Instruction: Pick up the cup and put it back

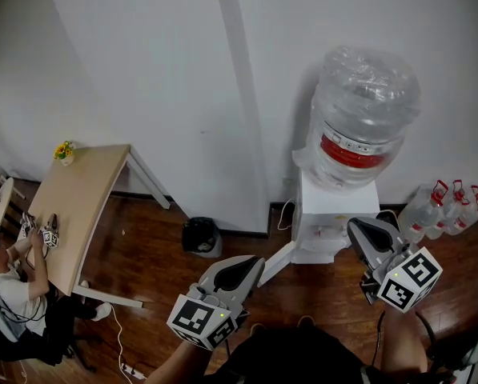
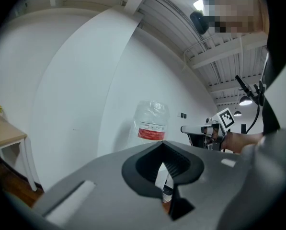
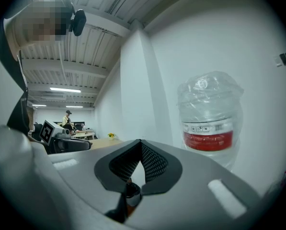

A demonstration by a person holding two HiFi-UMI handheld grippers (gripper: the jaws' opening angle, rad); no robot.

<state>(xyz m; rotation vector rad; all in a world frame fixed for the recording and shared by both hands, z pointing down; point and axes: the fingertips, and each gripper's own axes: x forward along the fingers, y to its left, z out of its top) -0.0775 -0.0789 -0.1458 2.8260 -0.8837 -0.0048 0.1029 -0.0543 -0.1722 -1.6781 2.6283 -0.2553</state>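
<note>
Where the head view looks down, two grippers sit at the bottom edge: the left gripper [image 1: 251,264] and the right gripper [image 1: 354,227]. Both point toward one white water dispenser [image 1: 335,214], which carries one large bottle [image 1: 363,110], at centre right. One table [image 1: 78,206] stands at the left, one black bin [image 1: 201,236] at centre, and at least three jugs [image 1: 447,206] at far right.

In the left gripper view, its fingers [image 2: 143,164] are clenched on nothing.

In the right gripper view, the fingers [image 3: 123,164] are likewise pressed together, empty.

The cup cannot be made out in any view.
</note>
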